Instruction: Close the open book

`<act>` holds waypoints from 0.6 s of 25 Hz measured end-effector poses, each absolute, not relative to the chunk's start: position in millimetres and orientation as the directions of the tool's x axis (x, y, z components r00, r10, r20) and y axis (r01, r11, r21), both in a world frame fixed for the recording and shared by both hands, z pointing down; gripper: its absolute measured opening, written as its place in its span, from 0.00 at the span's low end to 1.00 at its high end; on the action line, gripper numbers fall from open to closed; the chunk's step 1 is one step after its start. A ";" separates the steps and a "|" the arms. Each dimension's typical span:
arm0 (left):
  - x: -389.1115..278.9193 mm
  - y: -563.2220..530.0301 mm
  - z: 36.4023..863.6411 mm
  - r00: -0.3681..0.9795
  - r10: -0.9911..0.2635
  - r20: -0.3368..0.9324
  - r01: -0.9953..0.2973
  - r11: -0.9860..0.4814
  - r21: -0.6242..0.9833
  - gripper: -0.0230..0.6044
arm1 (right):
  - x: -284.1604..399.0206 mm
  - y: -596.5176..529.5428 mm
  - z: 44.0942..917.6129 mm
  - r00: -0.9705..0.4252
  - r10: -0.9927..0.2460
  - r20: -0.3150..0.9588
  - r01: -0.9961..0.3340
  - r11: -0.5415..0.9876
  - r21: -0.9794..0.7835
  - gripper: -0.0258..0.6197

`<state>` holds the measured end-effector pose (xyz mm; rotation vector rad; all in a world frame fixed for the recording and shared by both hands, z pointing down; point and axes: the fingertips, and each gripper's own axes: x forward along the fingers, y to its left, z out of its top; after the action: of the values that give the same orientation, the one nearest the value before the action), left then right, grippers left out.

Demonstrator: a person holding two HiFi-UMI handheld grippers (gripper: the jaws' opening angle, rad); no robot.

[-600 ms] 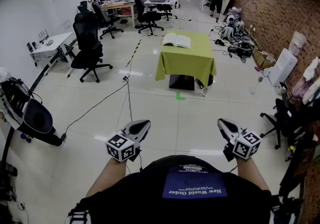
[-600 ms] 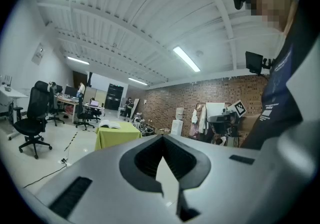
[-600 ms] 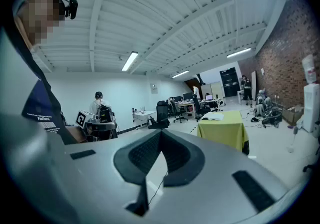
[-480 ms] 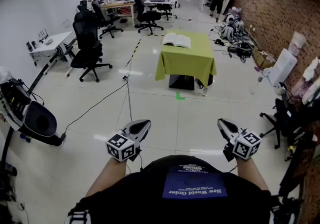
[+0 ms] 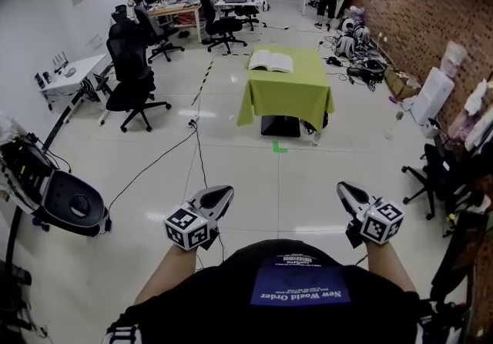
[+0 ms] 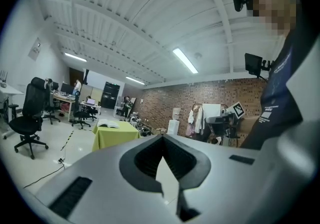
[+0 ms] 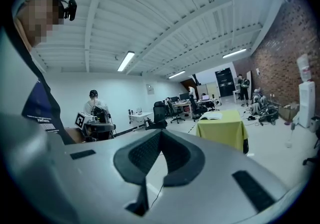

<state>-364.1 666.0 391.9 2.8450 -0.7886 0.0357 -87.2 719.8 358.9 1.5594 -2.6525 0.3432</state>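
Left gripper [image 5: 223, 193] and right gripper [image 5: 344, 189], both pressed together and empty, could shove the open book [image 5: 271, 61] off the table's [image 5: 296, 85] far-left corner.

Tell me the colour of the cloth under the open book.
The cloth is yellow-green, clearest in head view.

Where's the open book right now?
In the head view the open book lies at the top centre, on the far left part of the green-clothed table, beyond the green floor mark.
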 end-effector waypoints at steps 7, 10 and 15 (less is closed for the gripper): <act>-380.5 633.0 407.0 0.889 -0.445 0.108 -0.458 -0.857 0.237 0.03 | -111.8 709.1 369.4 -0.452 -0.877 0.165 -0.885 0.417 -0.206 0.02; -370.5 615.7 401.0 0.904 -0.418 0.091 -0.427 -0.869 0.249 0.03 | -108.1 701.5 372.5 -0.434 -0.886 0.163 -0.891 0.394 -0.226 0.02; -338.7 596.3 384.1 0.917 -0.393 0.061 -0.395 -0.882 0.258 0.03 | -81.8 677.6 366.1 -0.437 -0.886 0.156 -0.889 0.399 -0.226 0.02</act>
<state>-338.7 596.3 384.1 2.8124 -0.5890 0.0098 -81.8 677.6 366.1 1.6612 -2.6179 0.4333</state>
